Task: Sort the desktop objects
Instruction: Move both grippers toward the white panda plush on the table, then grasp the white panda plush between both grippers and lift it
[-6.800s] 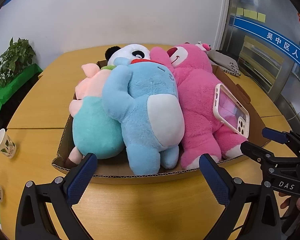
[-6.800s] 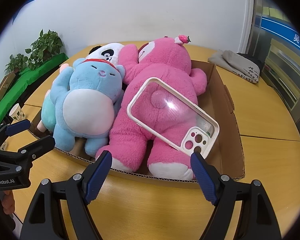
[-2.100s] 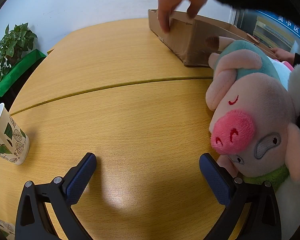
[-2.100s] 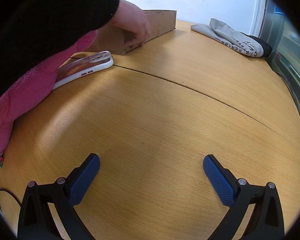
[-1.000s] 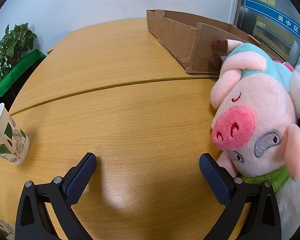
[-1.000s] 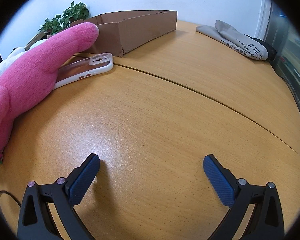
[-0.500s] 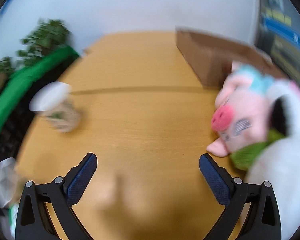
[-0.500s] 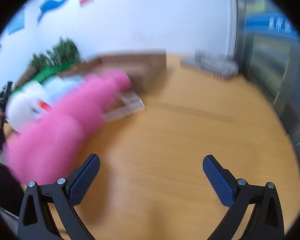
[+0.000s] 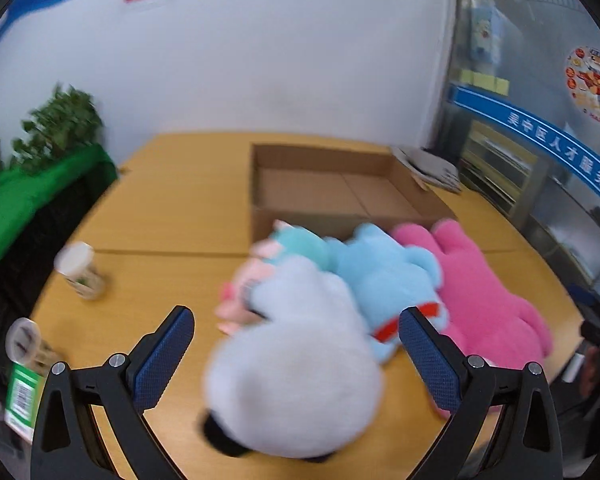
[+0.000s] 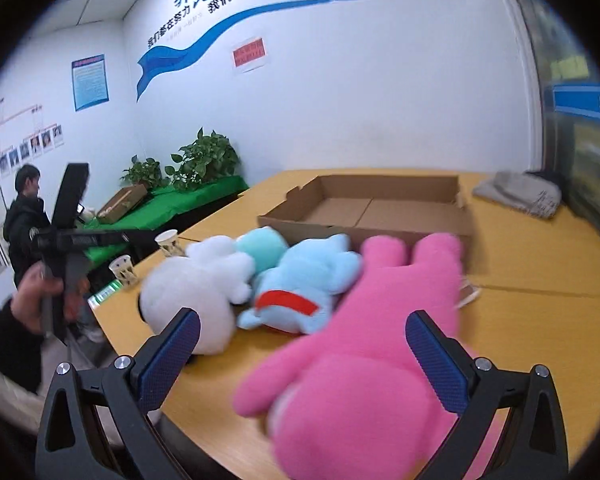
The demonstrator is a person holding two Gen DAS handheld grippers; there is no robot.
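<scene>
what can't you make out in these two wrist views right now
- White plush, left wrist view: motion blur wipes out its face.
- Pig plush, left wrist view: blurred and mostly hidden behind the white plush.
- Pink plush, right wrist view: lies with its head toward the camera, smeared and cut by the lower edge.
- Phone case: not identifiable in either view.
- Cardboard box: near inside wall hidden by the plushes.

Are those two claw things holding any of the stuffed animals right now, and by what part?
Nothing is held. The left gripper is open above the white plush, and the right gripper is open above the pink plush; neither one's fingers close on anything.
</scene>
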